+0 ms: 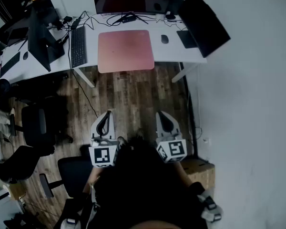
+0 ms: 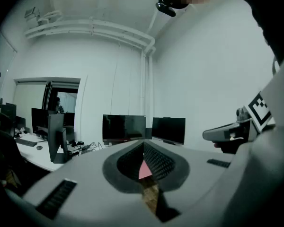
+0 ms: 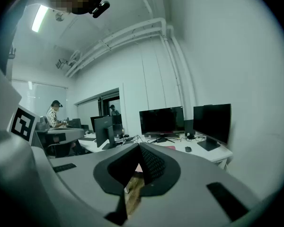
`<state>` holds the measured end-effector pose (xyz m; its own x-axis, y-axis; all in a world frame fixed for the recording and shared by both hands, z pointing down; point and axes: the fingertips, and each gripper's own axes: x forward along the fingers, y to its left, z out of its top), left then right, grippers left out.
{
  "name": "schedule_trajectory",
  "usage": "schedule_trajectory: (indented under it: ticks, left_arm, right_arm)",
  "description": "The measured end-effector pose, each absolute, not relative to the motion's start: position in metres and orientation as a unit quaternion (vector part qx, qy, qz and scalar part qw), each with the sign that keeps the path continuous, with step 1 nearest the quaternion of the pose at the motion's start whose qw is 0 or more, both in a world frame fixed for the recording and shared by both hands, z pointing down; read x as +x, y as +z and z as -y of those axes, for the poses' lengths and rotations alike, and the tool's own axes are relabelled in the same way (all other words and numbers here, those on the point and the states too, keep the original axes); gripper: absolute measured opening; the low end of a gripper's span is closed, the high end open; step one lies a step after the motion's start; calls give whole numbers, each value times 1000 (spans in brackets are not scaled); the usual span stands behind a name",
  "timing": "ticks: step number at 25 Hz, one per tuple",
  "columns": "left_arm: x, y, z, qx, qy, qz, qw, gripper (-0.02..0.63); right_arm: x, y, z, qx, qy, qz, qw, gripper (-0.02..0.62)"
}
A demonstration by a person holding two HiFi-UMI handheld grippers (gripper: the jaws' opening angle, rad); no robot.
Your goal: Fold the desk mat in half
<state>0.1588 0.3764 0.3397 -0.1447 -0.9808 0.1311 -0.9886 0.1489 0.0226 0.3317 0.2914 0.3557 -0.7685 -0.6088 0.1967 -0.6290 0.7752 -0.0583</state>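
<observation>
Desk [image 1: 171, 52] first: white, set across the far side, with wooden floor [image 1: 133, 97] between it and the person. On it, flat and unfolded, pink mat [image 1: 126, 50], with keyboard [image 1: 78, 46] just beside its left edge and mouse [image 1: 164, 39] near its right. Looks only slightly wider than deep, so long axis probably left to right, along the desk front; near edge at or just over that front. Lies straight ahead of both tools and well apart from them, centred between the two, a touch closer to the left one. Lower down, by the body, left gripper [image 1: 106, 114] and right gripper [image 1: 161, 114], tips aimed toward the desk. Jaws of each pressed together, pinching nothing; only a pink sliver of mat visible far beyond the left pair. Fold not yet begun; likely calls for a reach forward to the near corners.
</observation>
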Motion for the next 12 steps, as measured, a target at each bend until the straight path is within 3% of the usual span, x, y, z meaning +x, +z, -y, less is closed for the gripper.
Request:
schedule_trajectory:
  ticks: [12]
  left_arm:
    - [155,332,-386,648,21,759,52,8]
  right_arm:
    - [328,344,-301,325,53,942,71,8]
